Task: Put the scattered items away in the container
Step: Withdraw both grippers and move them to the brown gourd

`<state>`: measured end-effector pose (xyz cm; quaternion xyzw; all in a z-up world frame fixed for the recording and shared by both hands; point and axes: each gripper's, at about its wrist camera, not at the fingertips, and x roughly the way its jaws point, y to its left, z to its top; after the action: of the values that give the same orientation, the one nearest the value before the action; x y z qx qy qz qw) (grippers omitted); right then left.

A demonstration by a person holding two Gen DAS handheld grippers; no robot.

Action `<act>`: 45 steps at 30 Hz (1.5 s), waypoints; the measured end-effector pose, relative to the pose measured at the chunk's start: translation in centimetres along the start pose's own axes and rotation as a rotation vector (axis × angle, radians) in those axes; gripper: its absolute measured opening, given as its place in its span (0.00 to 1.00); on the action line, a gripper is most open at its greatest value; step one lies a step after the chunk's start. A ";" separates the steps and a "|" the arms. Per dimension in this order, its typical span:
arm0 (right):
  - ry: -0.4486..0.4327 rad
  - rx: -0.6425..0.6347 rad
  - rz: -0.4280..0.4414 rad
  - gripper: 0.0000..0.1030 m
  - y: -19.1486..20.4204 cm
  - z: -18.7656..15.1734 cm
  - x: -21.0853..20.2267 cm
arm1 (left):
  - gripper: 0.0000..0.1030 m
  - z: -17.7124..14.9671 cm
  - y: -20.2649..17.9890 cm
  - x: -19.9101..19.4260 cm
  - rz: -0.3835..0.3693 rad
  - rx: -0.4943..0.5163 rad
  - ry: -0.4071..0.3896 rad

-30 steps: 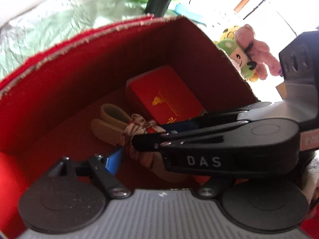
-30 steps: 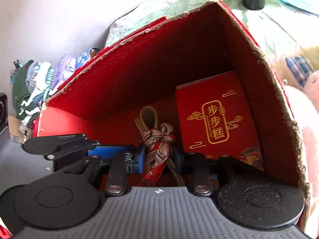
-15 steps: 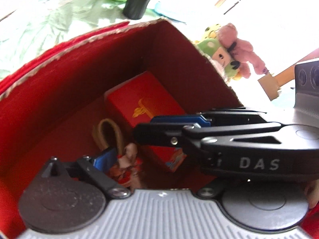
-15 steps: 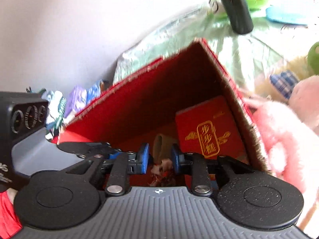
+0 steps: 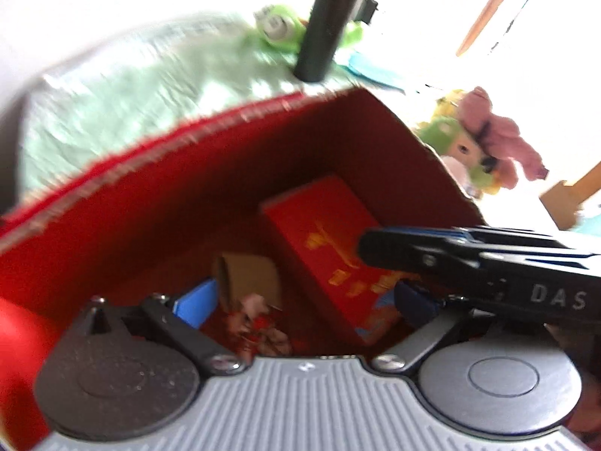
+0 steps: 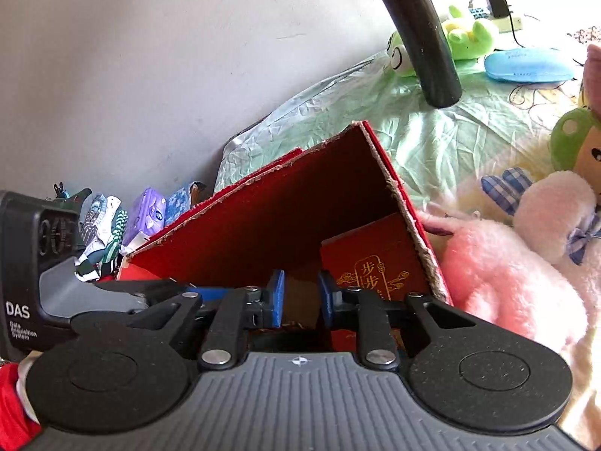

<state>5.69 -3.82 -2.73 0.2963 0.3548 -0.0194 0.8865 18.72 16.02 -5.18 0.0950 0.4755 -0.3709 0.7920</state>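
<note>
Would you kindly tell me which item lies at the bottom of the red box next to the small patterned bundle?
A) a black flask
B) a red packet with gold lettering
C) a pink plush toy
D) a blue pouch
B: the left wrist view shows the red packet with gold lettering lying on the floor of the red box, right beside the patterned bundle; the flask, plush and pouch are all outside it.

A black flask (image 6: 419, 34) stands on the green sheet (image 6: 443, 131). Behind it lies a green frog toy (image 6: 469, 35); right of it, perhaps a blue pouch (image 6: 527, 64).
</note>
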 end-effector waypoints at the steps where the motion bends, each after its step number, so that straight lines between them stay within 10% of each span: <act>1: -0.004 -0.005 0.001 0.23 -0.1 -0.1 -0.3 | 0.97 -0.3 -0.2 -0.6 0.026 0.007 -0.025; 34: -0.036 -0.252 0.190 0.24 -1.7 -4.9 -8.3 | 0.99 -9.4 -5.6 -10.6 0.390 -0.374 -0.211; 45: 0.157 -0.253 0.235 0.25 -4.2 -6.6 -7.8 | 0.99 -14.3 -9.1 -11.2 0.422 -0.484 -0.218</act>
<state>-5.22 -5.07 -3.65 0.2223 0.3854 0.1521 0.8826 -0.30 22.41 -1.69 -0.0394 0.4321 -0.0832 0.8971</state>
